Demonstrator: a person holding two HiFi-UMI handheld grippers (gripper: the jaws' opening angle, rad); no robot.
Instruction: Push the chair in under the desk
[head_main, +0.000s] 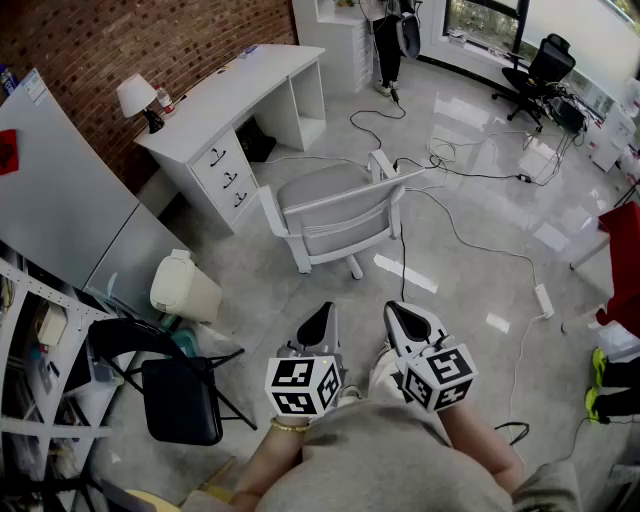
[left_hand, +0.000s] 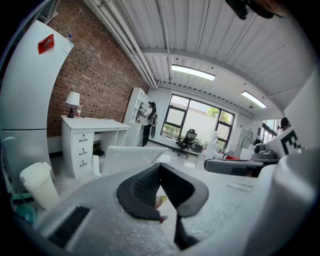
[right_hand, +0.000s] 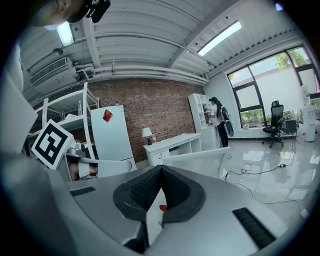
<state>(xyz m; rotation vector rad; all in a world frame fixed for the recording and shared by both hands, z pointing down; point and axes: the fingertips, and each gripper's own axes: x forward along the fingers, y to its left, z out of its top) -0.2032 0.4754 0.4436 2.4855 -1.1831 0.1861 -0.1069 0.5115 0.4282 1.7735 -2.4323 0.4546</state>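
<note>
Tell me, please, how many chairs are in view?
3: grey chair by the desk, black folding chair lower left, black office chair top right; others may be hidden.

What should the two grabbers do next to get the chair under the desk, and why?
Probably move forward and bring the left gripper and right gripper up to the backrest of the white chair with the grey seat. It stands out from the white desk with drawers, back turned this way, and both grippers hang short of it, jaws shut and empty.

Head view looks steeply down from above; both gripper views face forward from low down, sharing the chair (head_main: 335, 205) and counter (head_main: 248, 85).
</note>
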